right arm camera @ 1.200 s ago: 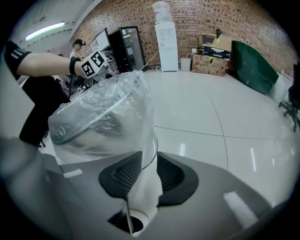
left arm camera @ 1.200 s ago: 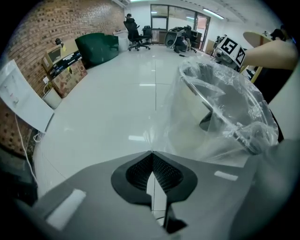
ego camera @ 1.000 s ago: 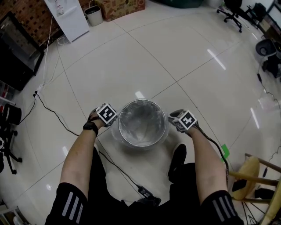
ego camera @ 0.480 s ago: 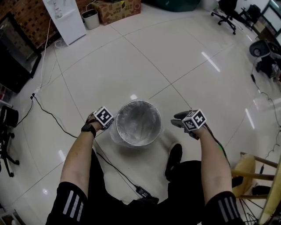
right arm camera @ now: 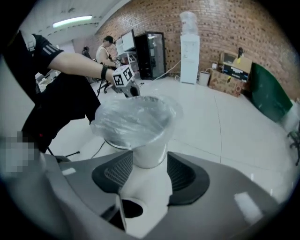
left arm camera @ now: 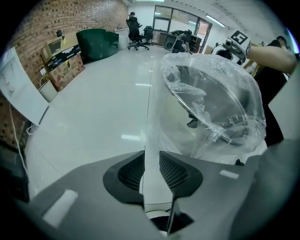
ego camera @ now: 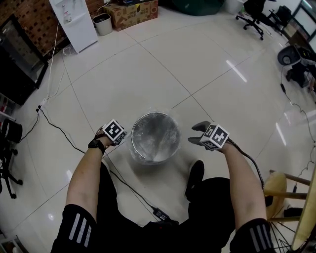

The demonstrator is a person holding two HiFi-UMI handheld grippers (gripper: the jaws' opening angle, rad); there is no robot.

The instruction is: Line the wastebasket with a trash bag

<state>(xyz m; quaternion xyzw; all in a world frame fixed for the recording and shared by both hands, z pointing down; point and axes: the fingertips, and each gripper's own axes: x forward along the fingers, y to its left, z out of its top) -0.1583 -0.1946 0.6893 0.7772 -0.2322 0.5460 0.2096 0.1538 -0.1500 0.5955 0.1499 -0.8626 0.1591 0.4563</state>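
Opening just now: left gripper narrowly, right gripper wide, nothing between either. Back off straight without snagging bag ahead; check overhang round bin.

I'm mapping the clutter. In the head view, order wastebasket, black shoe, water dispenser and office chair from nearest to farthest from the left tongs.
1. Wastebasket, right beside the left tongs, whose jaws have just been opening, nothing clearly held between them.
2. Black shoe, lower right.
3. Water dispenser, upper left.
4. Office chair, top right.
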